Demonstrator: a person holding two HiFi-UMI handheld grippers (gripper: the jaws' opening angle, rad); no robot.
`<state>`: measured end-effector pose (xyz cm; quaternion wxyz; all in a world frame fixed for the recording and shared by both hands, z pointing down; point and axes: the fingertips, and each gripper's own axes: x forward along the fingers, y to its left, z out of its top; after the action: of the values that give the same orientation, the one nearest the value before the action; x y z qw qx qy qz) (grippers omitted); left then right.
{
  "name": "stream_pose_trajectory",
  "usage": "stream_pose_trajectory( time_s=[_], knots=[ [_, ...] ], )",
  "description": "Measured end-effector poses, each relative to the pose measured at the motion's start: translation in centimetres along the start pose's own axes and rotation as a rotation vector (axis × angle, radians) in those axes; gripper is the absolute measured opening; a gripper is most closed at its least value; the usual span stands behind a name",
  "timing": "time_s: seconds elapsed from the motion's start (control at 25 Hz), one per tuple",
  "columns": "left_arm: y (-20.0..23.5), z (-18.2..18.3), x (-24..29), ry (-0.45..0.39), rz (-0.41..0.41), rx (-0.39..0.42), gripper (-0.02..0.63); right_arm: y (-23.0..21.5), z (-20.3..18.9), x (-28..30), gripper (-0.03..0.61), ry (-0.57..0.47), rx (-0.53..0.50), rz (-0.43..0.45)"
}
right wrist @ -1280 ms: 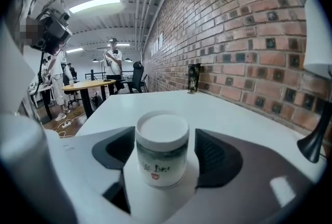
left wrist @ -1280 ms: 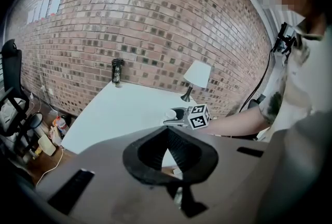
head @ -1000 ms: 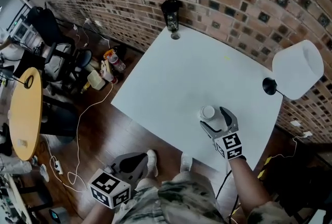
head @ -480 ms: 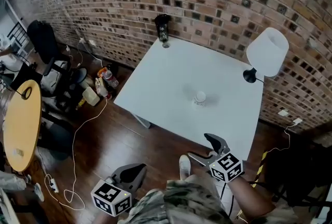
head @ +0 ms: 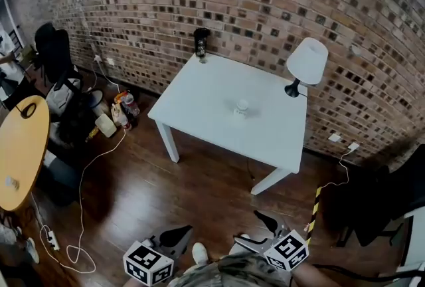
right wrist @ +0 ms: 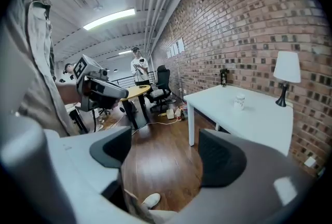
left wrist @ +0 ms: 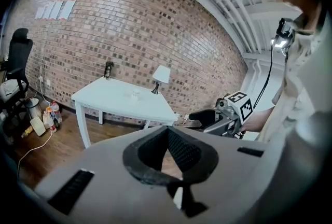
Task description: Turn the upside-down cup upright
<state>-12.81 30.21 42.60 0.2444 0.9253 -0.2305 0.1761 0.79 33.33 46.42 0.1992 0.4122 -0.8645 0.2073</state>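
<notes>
A small white cup stands alone near the middle of the white table; it is too small to tell which end is up. The same cup shows in the right gripper view and as a speck in the left gripper view. Both grippers hang far from the table, over the wooden floor near my body. The left gripper is shut, its tips meeting with nothing between them. My right gripper is open and empty.
A white-shaded lamp stands at the table's right back edge and a dark vase at its far corner by the brick wall. A round yellow table, office chairs, floor clutter and cables lie to the left.
A second ago the right gripper was at the cup on the table. It has let go, and both grippers and the head view have drawn well back from the table.
</notes>
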Motion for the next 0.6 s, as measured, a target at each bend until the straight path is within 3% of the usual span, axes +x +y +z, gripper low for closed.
stream_pose_trajectory(
  time_s=[0.32,0.6],
  knots=[
    [-6.6,-3.8,-3.4,-0.025,0.01,0.02,0.005,5.4,-1.5,-8.9,0.4,-0.086,-0.027,-0.05],
    [-19.6,-7.1,-1.0,-0.038,-0.022,0.024,0.005,8.1,-8.4,-21.8,0.394,-0.099,-0.038,-0.103]
  ],
)
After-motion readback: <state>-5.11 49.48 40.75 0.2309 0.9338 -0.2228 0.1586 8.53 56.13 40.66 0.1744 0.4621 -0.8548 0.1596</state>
